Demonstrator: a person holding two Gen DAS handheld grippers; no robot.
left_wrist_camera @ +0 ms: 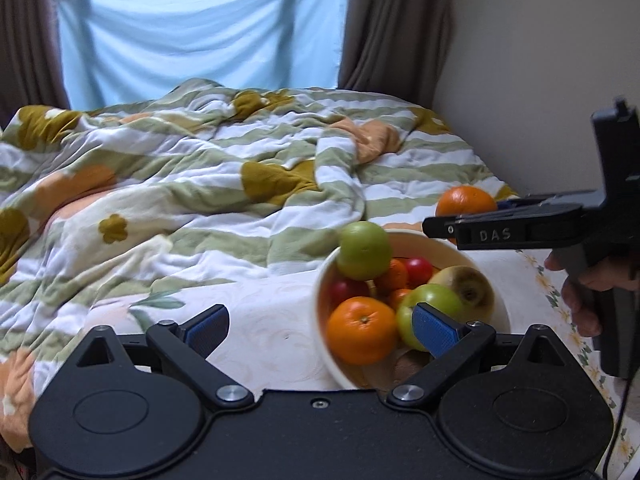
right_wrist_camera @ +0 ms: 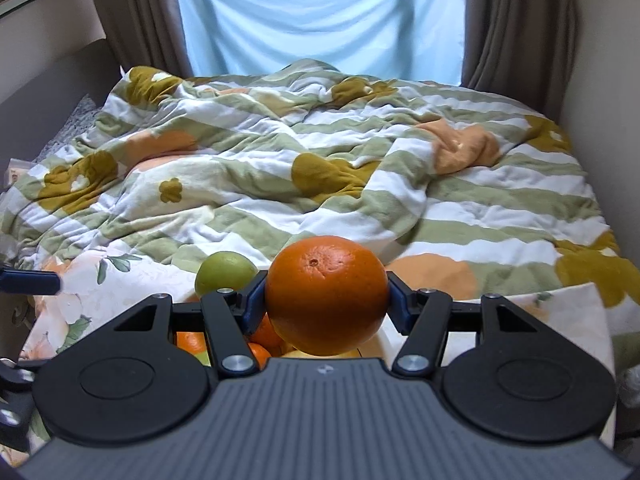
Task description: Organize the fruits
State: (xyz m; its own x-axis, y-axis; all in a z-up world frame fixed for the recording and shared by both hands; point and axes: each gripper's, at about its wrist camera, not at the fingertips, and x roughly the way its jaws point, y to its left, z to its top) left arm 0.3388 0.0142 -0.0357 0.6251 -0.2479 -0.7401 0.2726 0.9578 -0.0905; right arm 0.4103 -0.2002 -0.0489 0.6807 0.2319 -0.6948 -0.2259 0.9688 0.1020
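**Carrying an orange to a full bowl**

Holding the orange [right_wrist_camera: 326, 294] across its middle, the right gripper [right_wrist_camera: 326, 300] has its fingers at medium width, pads pressed on both sides of the fruit. From the left wrist view it hangs just beyond the bowl [left_wrist_camera: 498, 300], at about 2 o'clock from it. The left gripper [left_wrist_camera: 320, 326] stands with fingers wide and nothing between them; its right pad sits in front of a green apple [left_wrist_camera: 430, 300] in the bowl, though whether they touch I cannot tell.

The bowl rests on a flowered cloth [left_wrist_camera: 260, 312] beside the bed's quilt [left_wrist_camera: 180, 180]. It is already heaped: a second green apple [left_wrist_camera: 365, 250] perches high at the 11 o'clock rim, a smaller orange [left_wrist_camera: 362, 330] lies at 7 o'clock, a pear-like fruit [left_wrist_camera: 466, 284] at 3 o'clock, and red fruit [left_wrist_camera: 418, 269] sits deep in the middle.

The step seems to be placing the held orange in the bowl. To do it well, aim for the hollow near the centre, between the pear-like fruit and the perched apple, lower until the orange is cradled by its neighbours, and only then let go. Keep clear of the 11 o'clock apple; a nudge could roll it onto the quilt. The left gripper would best draw away from the bowl first.
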